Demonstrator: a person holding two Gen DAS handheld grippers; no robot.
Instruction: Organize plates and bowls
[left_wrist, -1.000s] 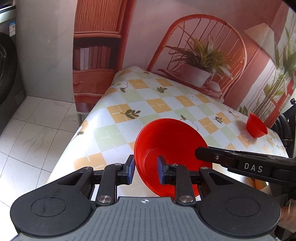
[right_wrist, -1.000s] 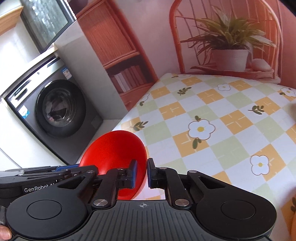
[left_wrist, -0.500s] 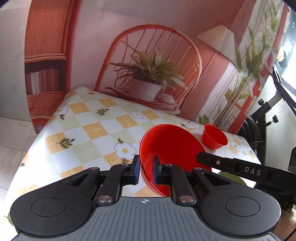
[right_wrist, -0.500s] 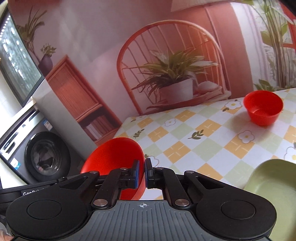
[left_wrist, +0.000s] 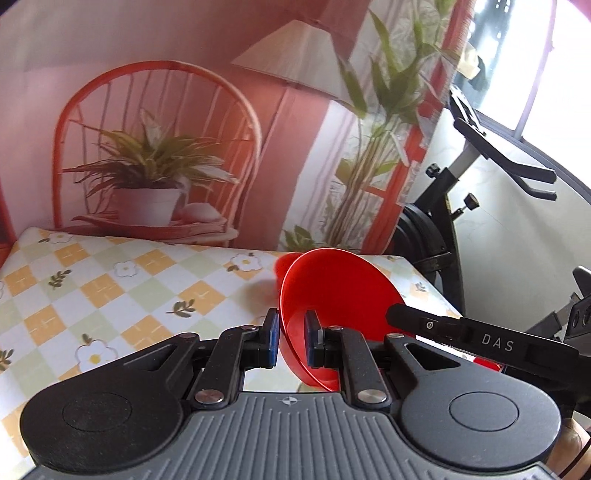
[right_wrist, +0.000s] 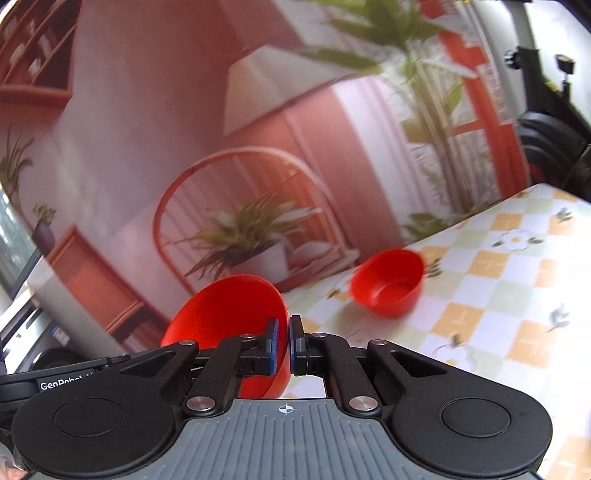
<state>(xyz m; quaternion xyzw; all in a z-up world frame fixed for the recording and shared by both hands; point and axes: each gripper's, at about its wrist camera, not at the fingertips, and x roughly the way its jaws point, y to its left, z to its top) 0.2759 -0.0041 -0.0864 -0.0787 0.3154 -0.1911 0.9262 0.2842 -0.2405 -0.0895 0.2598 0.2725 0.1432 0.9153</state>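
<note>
Overhead, red bowl (left_wrist: 340, 291) rim pinched by both tools, left tool (left_wrist: 291, 341), right tool (right_wrist: 283, 345)

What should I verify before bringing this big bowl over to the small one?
1. Right claw grip: ok, pads pinched on the large red bowl rim.
2. Left claw grip: cannot tell; its pads straddle the bowl wall, but contact is unclear.
3. Large red bowl empty: ok, nothing inside.
4. Small red bowl ready: ok, upright and empty on the table.
5. Path between the bowls: ok, only bare tablecloth in the right wrist view.
6. View sharpness: not ok, the right wrist view is motion-blurred.
</note>
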